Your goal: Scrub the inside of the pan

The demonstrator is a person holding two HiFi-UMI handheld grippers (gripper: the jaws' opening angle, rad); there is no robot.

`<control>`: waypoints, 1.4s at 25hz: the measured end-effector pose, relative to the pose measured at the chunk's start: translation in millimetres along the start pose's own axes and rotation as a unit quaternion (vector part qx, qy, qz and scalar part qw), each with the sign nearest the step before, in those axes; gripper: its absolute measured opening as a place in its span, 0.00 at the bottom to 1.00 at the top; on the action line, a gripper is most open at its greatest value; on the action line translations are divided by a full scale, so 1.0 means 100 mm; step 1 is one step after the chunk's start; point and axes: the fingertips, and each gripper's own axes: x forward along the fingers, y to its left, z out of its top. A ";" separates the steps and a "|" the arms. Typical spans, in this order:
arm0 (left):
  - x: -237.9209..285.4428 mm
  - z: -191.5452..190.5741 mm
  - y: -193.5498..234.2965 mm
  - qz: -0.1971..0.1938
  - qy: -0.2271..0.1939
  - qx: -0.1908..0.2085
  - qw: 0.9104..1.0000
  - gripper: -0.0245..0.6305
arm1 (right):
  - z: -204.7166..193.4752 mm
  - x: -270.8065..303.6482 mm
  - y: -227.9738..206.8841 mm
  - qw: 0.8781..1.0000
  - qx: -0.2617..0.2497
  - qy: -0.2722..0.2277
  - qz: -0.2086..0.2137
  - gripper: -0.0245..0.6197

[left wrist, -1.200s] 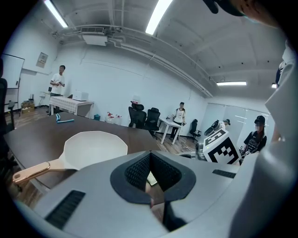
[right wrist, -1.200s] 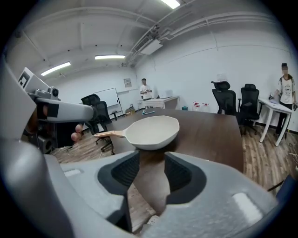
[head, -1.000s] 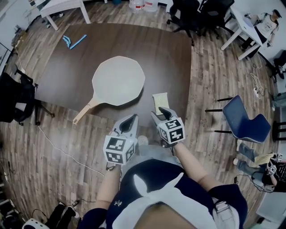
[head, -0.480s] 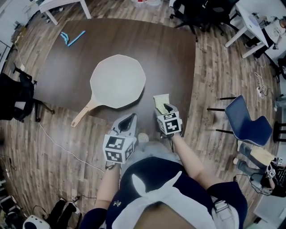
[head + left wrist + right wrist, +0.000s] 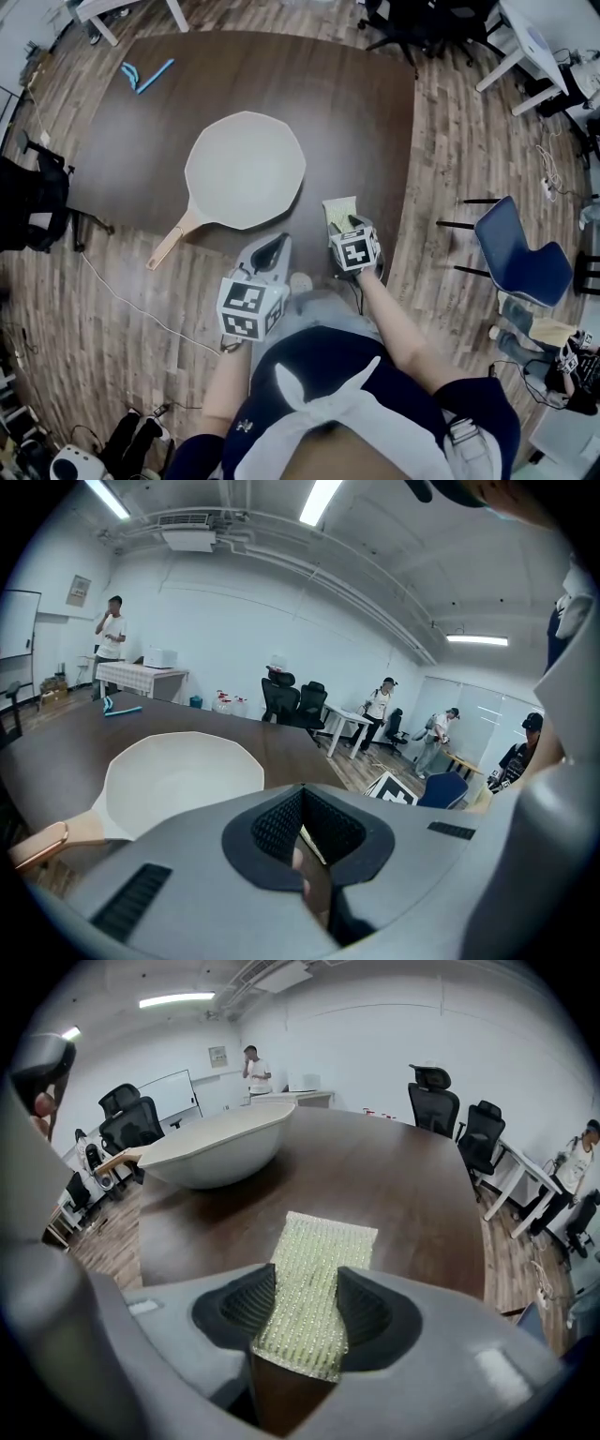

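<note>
Right gripper (image 5: 303,1290), jaws parted, straddles the near end of a yellow-green scouring pad (image 5: 323,1246) lying flat on the table (image 5: 422,1185); no squeeze shows. Pad: judged light, soft and compressible, best pinched across its narrow width. Pan (image 5: 220,1143) stands ahead and to the left of this gripper; judged stiff and liable to slide, with its handle (image 5: 173,239) the natural hold. Pan interior: pale, nothing in it. Left gripper (image 5: 300,799): jaws closed, empty.

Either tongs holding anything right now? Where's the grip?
Nothing held yet. The right tongs are open, straddling the near end of the sponge lying on the table. The left tongs are shut and empty.
</note>
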 end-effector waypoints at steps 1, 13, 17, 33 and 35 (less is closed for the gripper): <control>0.01 0.00 0.01 0.001 0.001 0.001 1.000 0.04 | 0.01 0.02 0.00 1.000 -0.008 0.001 -0.004 0.35; 0.08 -0.09 0.07 -0.004 0.018 -0.001 1.000 0.04 | -0.01 0.10 0.07 0.999 -0.027 0.035 0.029 0.29; 0.14 -0.01 0.16 -0.006 0.024 0.000 1.000 0.04 | 0.01 0.10 0.08 0.997 -0.054 0.049 0.033 0.25; 0.10 0.09 0.64 -0.001 0.042 -0.008 0.999 0.04 | 0.08 0.03 0.18 0.993 -0.108 0.049 0.028 0.05; 0.09 0.11 0.72 0.000 0.045 -0.003 0.999 0.04 | 0.08 0.02 0.18 0.994 -0.091 0.047 0.029 0.05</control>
